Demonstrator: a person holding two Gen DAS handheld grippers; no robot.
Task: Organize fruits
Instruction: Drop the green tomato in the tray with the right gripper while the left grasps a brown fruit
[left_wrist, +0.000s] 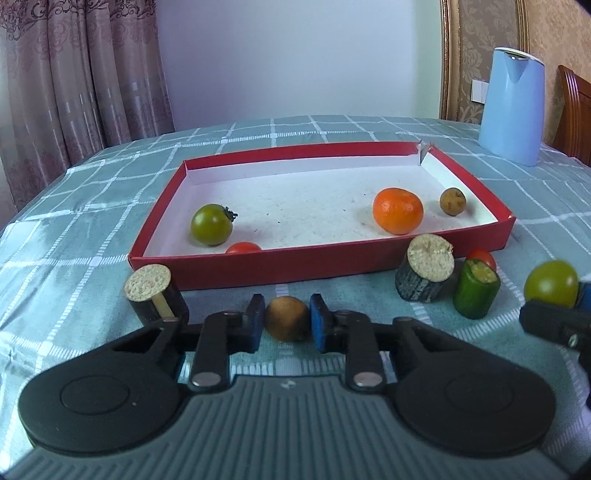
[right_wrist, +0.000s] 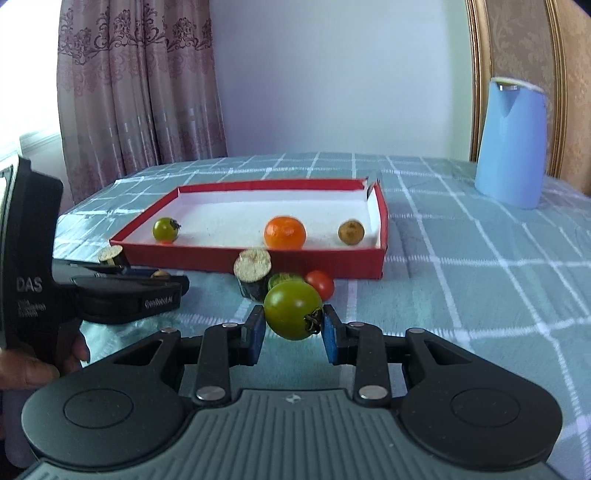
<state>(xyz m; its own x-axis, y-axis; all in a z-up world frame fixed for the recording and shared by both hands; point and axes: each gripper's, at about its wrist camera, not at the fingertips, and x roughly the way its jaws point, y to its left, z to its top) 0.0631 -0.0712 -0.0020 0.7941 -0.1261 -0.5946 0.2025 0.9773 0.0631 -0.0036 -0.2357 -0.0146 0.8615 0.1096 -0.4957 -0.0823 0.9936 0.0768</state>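
A red box lid (left_wrist: 258, 266) (right_wrist: 251, 258) lies on the table; it holds a green tomato (left_wrist: 211, 224), a red tomato (left_wrist: 243, 247), an orange (left_wrist: 398, 210) and a brown longan (left_wrist: 452, 201). My left gripper (left_wrist: 287, 319) is low on the cloth with its blue pads close on both sides of a brown longan (left_wrist: 287, 318). My right gripper (right_wrist: 293, 326) is shut on a green tomato (right_wrist: 293, 310) and holds it above the cloth; that tomato also shows in the left wrist view (left_wrist: 550, 283).
In front of the box lie a dark eggplant piece (left_wrist: 424, 273), a green cucumber piece (left_wrist: 475, 290), a red cherry tomato (left_wrist: 481, 258) and another eggplant piece (left_wrist: 155, 297). A blue kettle (left_wrist: 513, 107) stands back right. A wooden chair (left_wrist: 574, 114) is at the right edge.
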